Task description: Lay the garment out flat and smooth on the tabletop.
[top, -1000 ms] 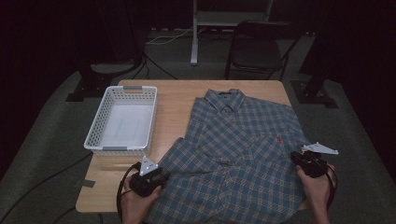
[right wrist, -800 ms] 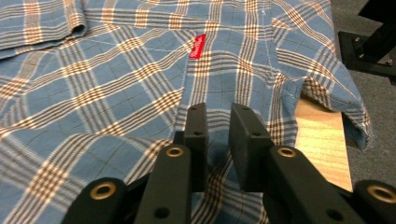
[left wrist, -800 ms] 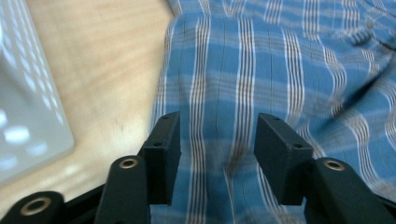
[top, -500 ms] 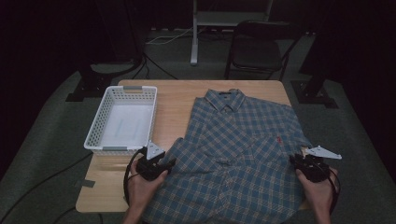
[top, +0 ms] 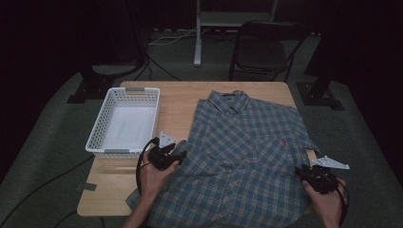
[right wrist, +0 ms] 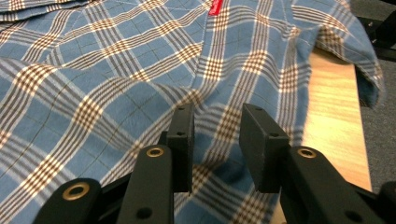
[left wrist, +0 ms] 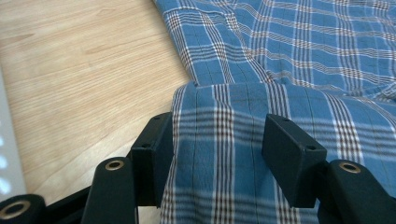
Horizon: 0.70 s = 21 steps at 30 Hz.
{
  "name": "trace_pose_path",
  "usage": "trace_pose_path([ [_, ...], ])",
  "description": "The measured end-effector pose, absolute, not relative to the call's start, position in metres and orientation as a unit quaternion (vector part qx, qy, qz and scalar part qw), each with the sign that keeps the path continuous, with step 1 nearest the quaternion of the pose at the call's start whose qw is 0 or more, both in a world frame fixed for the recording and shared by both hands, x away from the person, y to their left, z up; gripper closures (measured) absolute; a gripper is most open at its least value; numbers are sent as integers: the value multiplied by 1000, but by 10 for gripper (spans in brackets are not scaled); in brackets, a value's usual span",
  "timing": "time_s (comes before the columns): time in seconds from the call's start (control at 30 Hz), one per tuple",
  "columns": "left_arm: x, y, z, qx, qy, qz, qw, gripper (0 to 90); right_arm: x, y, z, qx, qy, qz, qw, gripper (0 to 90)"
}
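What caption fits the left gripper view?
Open hand-held gripper straddling the edge of a plaid shirt on a wooden table.

The high view is looking dim and grainy: light is falling from above on the table (top: 180, 102) alone, while the floor and room beyond its edges are sinking into near black. The basket (top: 124, 124) is glowing palest, with no harsh glare. Both gripper views are looking bright and evenly lit. In them the shirt (left wrist: 299, 56) farther off is showing crisp checks, while cloth at the bottom edge and the jaws' bases are blurring softly. The jaws are casting faint shadows on the fabric.
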State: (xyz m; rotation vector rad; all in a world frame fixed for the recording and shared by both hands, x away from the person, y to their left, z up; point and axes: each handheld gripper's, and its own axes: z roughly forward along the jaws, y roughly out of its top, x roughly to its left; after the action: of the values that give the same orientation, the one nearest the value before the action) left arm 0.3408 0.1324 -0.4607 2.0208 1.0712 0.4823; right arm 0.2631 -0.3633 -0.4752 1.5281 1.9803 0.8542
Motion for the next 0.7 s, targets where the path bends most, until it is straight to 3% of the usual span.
trace_pose_path([
  [0.5, 354, 126, -474, 805, 435, 171, 365, 463, 254, -367, -481, 565, 726, 313, 237, 605],
  [0.7, 349, 123, -474, 814, 425, 171, 357, 660, 250, -367, -481, 568, 725, 314, 231, 594],
])
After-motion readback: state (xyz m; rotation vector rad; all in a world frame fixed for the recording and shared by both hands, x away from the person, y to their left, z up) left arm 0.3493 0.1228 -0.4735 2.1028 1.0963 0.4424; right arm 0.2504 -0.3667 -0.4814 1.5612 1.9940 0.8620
